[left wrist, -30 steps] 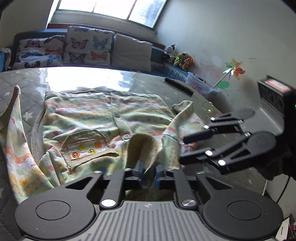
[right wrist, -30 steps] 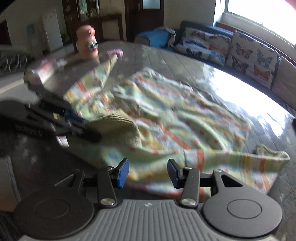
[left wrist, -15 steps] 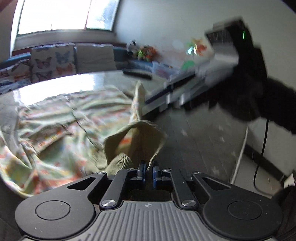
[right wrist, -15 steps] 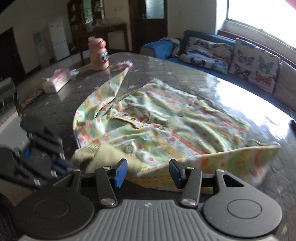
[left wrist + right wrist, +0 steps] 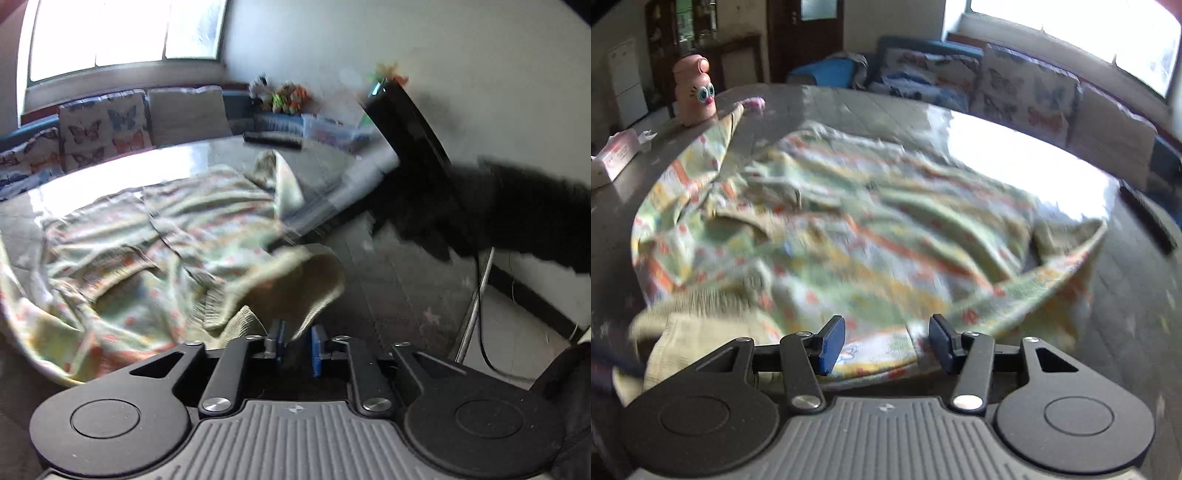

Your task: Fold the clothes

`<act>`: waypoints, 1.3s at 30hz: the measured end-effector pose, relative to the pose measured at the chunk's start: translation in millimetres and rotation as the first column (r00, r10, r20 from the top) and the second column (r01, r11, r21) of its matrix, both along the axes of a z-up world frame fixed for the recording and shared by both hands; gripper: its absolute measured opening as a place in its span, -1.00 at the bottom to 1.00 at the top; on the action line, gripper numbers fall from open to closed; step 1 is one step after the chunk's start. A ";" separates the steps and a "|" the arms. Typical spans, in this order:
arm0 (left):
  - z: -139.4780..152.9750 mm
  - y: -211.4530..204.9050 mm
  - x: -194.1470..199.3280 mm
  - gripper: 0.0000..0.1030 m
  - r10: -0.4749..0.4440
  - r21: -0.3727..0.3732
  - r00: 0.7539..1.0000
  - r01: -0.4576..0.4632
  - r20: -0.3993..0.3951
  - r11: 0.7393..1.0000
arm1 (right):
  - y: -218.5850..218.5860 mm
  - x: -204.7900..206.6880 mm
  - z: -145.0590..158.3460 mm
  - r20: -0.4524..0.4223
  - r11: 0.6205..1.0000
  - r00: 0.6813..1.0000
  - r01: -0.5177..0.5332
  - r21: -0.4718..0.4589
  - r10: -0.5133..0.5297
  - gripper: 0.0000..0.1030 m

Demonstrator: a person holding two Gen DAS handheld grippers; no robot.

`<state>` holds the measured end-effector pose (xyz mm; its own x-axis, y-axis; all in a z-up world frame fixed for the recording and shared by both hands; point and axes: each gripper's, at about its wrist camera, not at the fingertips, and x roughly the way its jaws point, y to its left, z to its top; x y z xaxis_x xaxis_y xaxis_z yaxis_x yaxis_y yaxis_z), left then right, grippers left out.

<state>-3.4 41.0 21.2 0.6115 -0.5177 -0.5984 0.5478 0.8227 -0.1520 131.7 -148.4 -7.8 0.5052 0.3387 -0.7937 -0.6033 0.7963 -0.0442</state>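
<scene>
there is one patterned cardigan (image 5: 857, 236) on one big round table (image 5: 1137, 295). it has two sleeves: one (image 5: 701, 166) points at the toy and the other one (image 5: 1063, 266) lies on the window side. there are two grippers, the left gripper (image 5: 297, 341) and the right gripper (image 5: 886, 341), each with two blue pads. there is one pink toy bottle with big eyes (image 5: 694, 90), one tissue pack (image 5: 617, 157), and one black remote (image 5: 271, 139). three butterfly cushions (image 5: 105, 127) and one plain cushion (image 5: 186, 110) sit on one sofa. one window (image 5: 122, 33) is behind it.
</scene>
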 end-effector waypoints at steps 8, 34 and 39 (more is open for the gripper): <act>30.1 7.6 30.5 -0.26 0.134 -0.067 0.987 -0.128 0.091 0.989 | -60.3 -26.4 -4.1 -0.046 0.986 0.990 0.139 0.087 -0.135 0.06; -35.1 -64.0 103.9 -0.09 0.024 -0.059 0.988 -0.034 -0.154 0.998 | -121.5 185.1 -23.4 -0.059 0.811 0.849 0.520 0.267 -0.525 -0.72; -34.9 -64.3 103.1 -0.08 0.021 -0.058 0.988 -0.030 -0.150 0.998 | -136.9 164.3 -11.2 -0.027 0.797 0.838 0.528 0.294 -0.545 -0.92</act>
<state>99.7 -23.3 -13.7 0.5315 -0.5405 -0.6522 0.4939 0.8233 -0.2798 296.0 -285.3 -18.9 0.7121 0.2017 -0.6725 -0.0791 0.9748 0.2086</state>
